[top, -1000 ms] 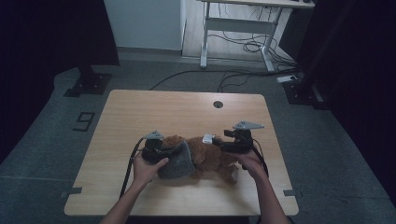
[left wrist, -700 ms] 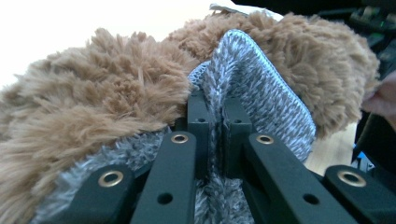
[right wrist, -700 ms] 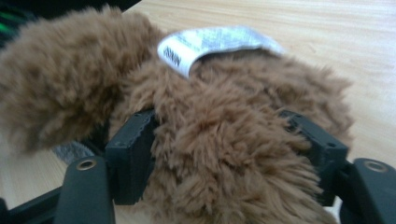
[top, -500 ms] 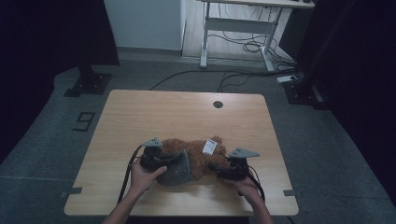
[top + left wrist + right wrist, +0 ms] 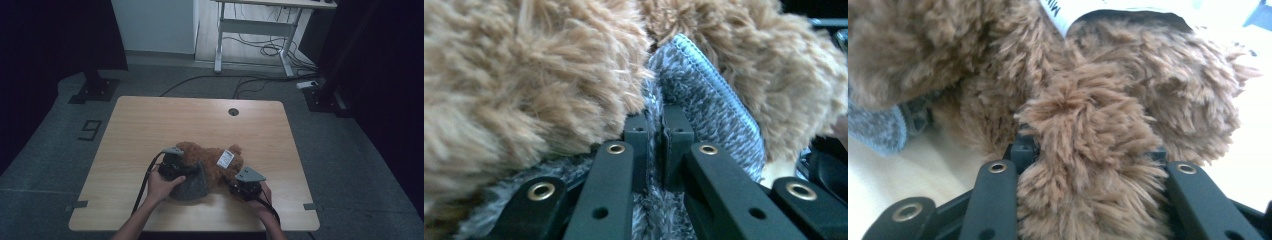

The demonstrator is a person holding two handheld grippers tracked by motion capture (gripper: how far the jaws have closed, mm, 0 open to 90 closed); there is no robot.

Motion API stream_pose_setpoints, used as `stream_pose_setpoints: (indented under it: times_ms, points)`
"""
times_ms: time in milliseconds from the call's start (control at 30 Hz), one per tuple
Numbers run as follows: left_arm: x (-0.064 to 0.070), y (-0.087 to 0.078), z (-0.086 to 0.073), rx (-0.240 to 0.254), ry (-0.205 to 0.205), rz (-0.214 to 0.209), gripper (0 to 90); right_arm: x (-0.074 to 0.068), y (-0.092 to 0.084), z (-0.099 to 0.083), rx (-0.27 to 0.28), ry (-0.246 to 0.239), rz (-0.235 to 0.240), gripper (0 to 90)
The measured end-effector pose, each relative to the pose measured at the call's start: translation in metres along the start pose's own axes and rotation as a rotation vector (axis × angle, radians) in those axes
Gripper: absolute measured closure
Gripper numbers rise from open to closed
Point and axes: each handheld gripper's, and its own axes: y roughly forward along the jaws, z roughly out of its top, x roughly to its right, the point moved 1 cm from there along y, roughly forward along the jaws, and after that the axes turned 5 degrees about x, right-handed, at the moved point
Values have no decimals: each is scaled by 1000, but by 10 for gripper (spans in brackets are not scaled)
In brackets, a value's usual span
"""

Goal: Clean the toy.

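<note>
A brown plush toy lies on the wooden table near its front edge, with a white tag on top. A grey knit garment sits around its left part. My left gripper is at the toy's left. In the left gripper view, that gripper is shut on a fold of the grey knit, with fur all around. My right gripper is at the toy's lower right. Its jaws have just been closing, and the right gripper now squeezes a furry limb.
A round cable hole sits at the table's far middle. Behind the table stand a metal desk frame with cables on the floor, and black stands at the left and right.
My right gripper has come down and toward the table's front edge, to the toy's lower right, and closed around a limb. The white tag now shows on top. The left gripper has barely moved.
</note>
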Motion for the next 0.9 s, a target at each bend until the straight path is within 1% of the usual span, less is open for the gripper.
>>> stream_pose_setpoints:
  times_ms: [67,100,133,200,300,367,400,433,467,500,567,633,667,700,733,767,800,867,900]
  points:
    - [-3,3,6,2,-1,11,840,5,9,3,-3,-42,-35,597]
    - [-4,2,8,9,-4,14,839,9,13,5,-7,-42,-39,596]
    - [-3,0,10,19,-1,16,839,14,17,7,-9,-31,-37,596]
    - [-1,-6,13,39,9,13,839,26,22,10,-1,-2,-14,594]
    - [5,-22,20,85,20,5,838,37,25,10,16,27,21,592]
    - [13,-37,29,136,28,-14,839,38,24,8,29,27,34,592]
    - [18,-45,35,162,44,-23,839,37,23,7,38,21,33,592]
    - [24,-52,43,193,55,-33,839,35,21,5,50,13,32,593]
    - [31,-58,55,227,64,-49,839,32,20,3,62,7,29,592]
    - [35,-61,62,242,72,-54,839,29,19,0,76,8,27,593]
    - [47,-61,81,266,103,-59,838,26,16,-3,87,-1,25,592]
    - [56,-52,99,284,104,-88,838,22,13,-6,91,-6,33,591]
    - [58,-43,107,281,97,-105,838,20,12,-8,96,-6,33,590]
    - [60,-32,113,268,84,-118,837,20,11,-9,95,-9,35,590]
    - [61,-19,117,243,75,-123,838,19,11,-10,95,-15,36,590]
    - [62,-4,119,207,75,-118,837,19,10,-11,95,-18,34,590]
    - [63,12,119,171,78,-104,837,19,10,-11,94,-19,33,590]
    - [65,42,113,96,95,-72,838,18,9,-11,94,-15,32,589]
    - [66,56,108,55,118,-33,838,18,9,-11,93,-12,31,588]
